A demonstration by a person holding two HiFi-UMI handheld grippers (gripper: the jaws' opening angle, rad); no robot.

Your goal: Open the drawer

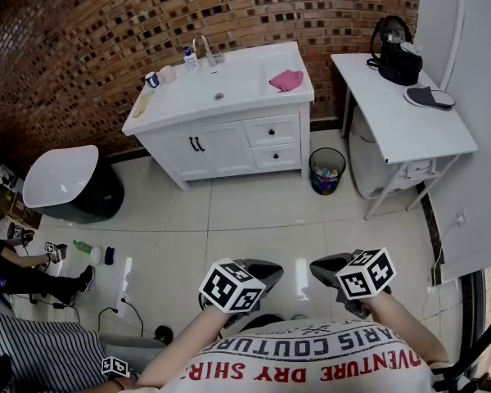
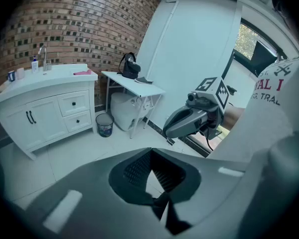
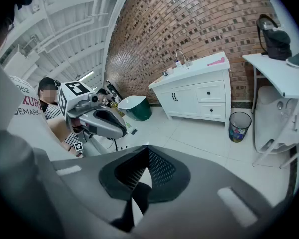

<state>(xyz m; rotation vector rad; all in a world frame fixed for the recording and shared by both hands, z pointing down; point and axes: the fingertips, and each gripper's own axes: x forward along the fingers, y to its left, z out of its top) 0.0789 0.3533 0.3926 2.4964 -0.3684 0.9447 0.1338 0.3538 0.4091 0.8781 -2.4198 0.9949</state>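
Drawer [image 1: 285, 129]: the upper of two stacked on the right side of the white vanity cabinet [image 1: 217, 150], against the brick wall and well apart from both grippers across the tiled floor. It looks rigid and should slide straight out with little weight. Its small dark knob [image 1: 272, 132] is the only hold, likely smooth, so pinch it squarely. The left gripper [image 2: 151, 153] and right gripper [image 3: 147, 151] both have their jaws closed together on nothing.
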